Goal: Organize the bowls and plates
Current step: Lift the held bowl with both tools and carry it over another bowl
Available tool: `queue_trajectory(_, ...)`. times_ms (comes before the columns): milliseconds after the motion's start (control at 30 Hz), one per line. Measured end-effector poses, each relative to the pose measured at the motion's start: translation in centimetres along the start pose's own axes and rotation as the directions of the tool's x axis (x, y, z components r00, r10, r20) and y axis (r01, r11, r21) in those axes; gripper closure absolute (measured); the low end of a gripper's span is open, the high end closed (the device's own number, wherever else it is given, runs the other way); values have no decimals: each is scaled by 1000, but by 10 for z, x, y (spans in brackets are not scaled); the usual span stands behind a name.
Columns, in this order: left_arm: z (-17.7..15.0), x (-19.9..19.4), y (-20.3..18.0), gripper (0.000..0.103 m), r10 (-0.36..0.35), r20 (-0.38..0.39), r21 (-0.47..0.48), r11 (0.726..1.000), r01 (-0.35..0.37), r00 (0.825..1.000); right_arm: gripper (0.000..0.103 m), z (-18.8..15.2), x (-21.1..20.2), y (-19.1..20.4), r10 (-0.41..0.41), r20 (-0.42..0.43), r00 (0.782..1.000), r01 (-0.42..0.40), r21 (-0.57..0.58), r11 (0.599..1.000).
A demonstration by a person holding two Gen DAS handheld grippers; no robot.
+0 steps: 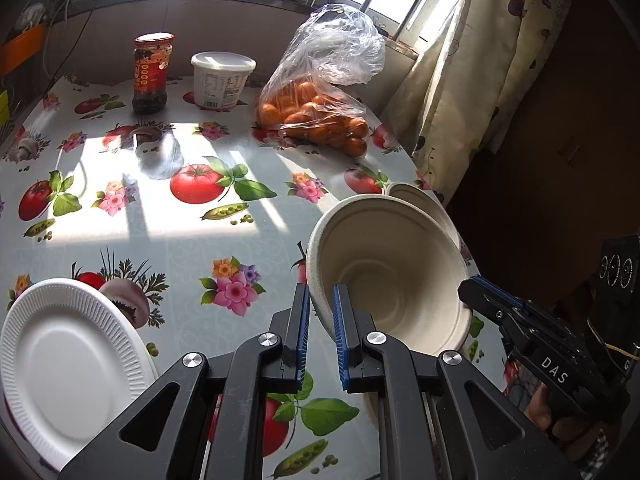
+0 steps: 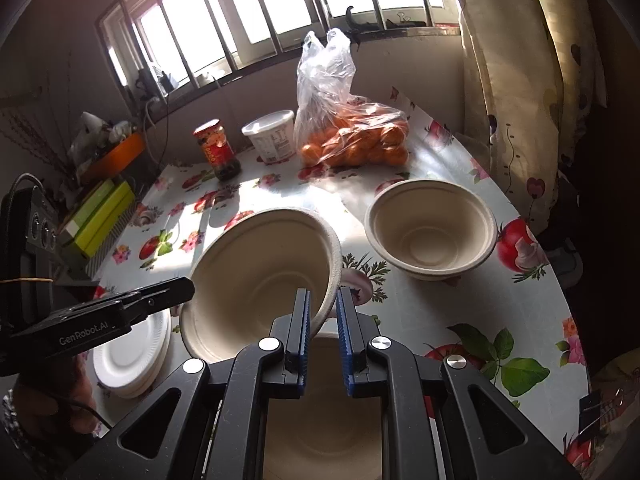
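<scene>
So both grippers are clamped on the same thing here: a round beige pulp-fibre bowl (image 1: 392, 280), held tilted above the vinyl tablecloth-covered table (image 1: 160, 232) with the tomato and flower print. The left gripper (image 1: 321, 320) has its blue-padded jaws pinched shut on the bowl's rim at roughly 9 o'clock, and the right gripper (image 2: 323, 312) is pinched shut on the opposite side of the rim, around 3 o'clock. From the right wrist view, a second beige pulp bowl (image 2: 432, 232) sits upright on the table at about 2 o'clock from the held one, well apart from it. A third beige bowl (image 2: 320, 420) shows directly under the right gripper's fingers, but I can't tell if the held bowl touches it. A stack of white ribbed foam plates (image 1: 68, 368) sits off at 8 o'clock near the table edge. Far side of the table, 12 o'clock-ish: a clear plastic bag of oranges (image 1: 316, 120), with a white lidded plastic tub (image 1: 222, 80) and a red-labelled glass jar of dark sauce (image 1: 151, 76) lined up at 11 and 10. A cream patterned curtain (image 1: 460, 80) hangs at 1 o'clock by the window.
</scene>
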State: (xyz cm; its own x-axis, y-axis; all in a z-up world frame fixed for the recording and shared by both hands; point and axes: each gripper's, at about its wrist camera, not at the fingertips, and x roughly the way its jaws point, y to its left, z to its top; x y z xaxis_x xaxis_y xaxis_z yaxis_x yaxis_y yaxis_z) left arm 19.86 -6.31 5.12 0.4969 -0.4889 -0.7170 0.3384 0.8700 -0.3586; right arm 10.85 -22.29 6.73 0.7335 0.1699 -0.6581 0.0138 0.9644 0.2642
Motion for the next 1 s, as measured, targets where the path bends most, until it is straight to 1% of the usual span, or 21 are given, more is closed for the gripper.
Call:
queue_trajectory(233,-8,-4,-10,91,-22,-7,22,1000,23,1000,89,-11,-21,-1,-19,25,1000,19,13,1000)
queue_trajectory(500,-25,-4,-24,91,-44,-35,59,997,46,998,89,-33,-40,-6,-40,43,998,38,53,998)
queue_trajectory(700,-35,0,-32,91,-59,-60,80,995,64,996,89,-50,-47,-15,-62,35,997,59,88,994)
queue_trajectory(1000,-46,9,-37,91,-55,-88,98,993,63,995,89,-66,-51,-20,-84,30,996,80,108,991)
